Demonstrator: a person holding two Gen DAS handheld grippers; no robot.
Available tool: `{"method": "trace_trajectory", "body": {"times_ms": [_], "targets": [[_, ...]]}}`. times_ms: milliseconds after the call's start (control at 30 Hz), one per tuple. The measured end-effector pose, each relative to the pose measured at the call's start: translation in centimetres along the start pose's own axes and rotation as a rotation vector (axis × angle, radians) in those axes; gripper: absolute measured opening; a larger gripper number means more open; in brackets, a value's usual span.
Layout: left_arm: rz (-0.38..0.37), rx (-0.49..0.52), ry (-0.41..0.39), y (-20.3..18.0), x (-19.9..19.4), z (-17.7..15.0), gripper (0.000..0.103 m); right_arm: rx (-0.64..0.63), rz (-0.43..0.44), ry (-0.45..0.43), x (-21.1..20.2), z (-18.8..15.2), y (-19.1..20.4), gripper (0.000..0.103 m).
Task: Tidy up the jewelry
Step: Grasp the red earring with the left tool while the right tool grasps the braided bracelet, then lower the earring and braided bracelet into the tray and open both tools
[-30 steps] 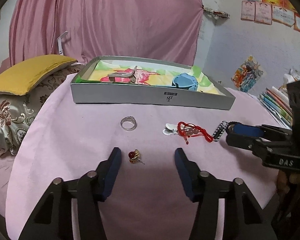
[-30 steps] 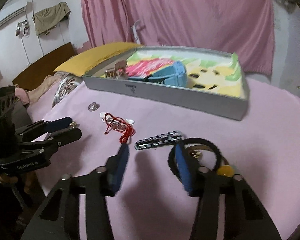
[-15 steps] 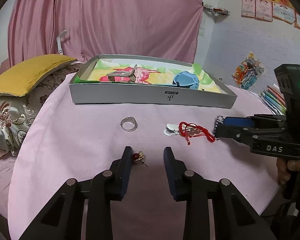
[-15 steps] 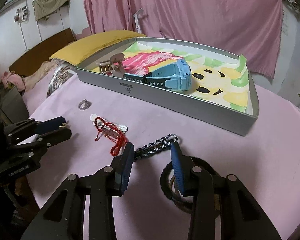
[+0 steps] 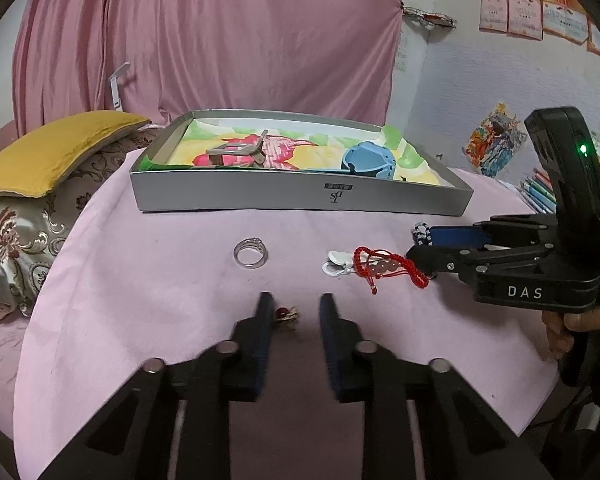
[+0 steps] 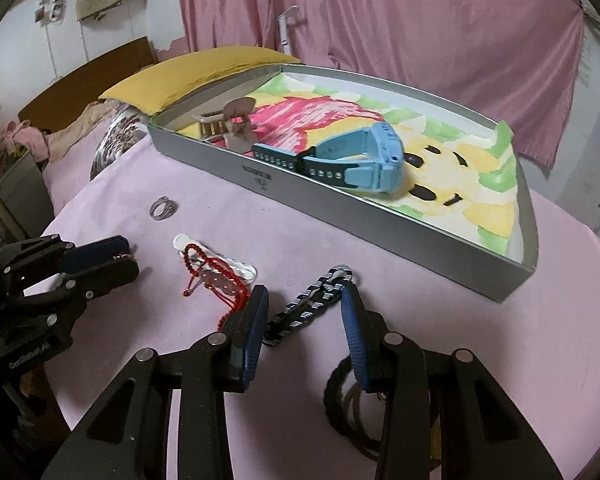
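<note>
We are working over a pink-covered table whose rounded near edge is curving away below both tools. A long grey tray is sitting toward the far side, holding a blue watch and a tan hair clip; a wide bare strip of cloth is lying between its front wall and the loose pieces. We are keeping our right gripper spread around a black-and-white bracelet, neither finger touching it, with a dark cord loop under the right finger. Our left gripper is standing partly open around a small red-and-gold earring, which is lying just beside the left finger. A red beaded bracelet is draping over a white clip between the tools. A silver ring is lying alone, well apart from them.
</note>
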State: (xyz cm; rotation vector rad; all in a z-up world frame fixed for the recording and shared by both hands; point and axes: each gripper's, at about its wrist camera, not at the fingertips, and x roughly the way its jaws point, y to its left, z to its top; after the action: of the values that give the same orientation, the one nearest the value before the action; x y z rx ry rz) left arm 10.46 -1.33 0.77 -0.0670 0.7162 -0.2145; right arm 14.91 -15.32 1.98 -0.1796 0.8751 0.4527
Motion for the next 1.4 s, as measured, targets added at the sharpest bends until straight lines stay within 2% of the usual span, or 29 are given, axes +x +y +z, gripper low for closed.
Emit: {"method": "trace_trajectory", "body": {"times_ms": [433, 633, 733, 833, 933, 1033, 1233, 1400], "targets": [[-0.002, 0.008, -0.006, 0.0, -0.4, -0.5, 0.014, -0.006, 0.015, -0.002, 0.0, 0.1, -0.4, 0.023], [-0.009, -0.001, -0.005, 0.0, -0.6, -0.4, 0.011, 0.03, 0.037, -0.013, -0.4, -0.6, -0.9, 0.013], [-0.023, -0.006, -0.012, 0.1, -0.7, -0.3, 0.011, 0.001, -0.005, -0.041, -1.0, -1.5, -0.5, 0.013], [-0.024, 0.001, -0.052, -0.2, -1.2, -0.1, 0.011, -0.028, -0.026, -0.085, -1.9, -1.9, 0.0, 0.013], [-0.026, 0.003, -0.1, -0.5, -1.9, 0.5, 0.011, -0.043, -0.062, -0.186, -3.7, -1.8, 0.4, 0.013], [-0.026, 0.006, -0.168, -0.9, -2.7, 1.4, 0.011, -0.026, -0.052, -0.306, -6.0, -1.6, 0.6, 0.013], [-0.02, 0.017, -0.325, -1.5, -4.0, 4.3, 0.011, -0.042, -0.113, -0.586, -9.9, -0.8, 1.5, 0.013], [-0.019, 0.009, -0.424, -1.6, -3.8, 6.7, 0.011, -0.053, -0.168, -0.73, -11.3, 0.0, 2.2, 0.013]]}}
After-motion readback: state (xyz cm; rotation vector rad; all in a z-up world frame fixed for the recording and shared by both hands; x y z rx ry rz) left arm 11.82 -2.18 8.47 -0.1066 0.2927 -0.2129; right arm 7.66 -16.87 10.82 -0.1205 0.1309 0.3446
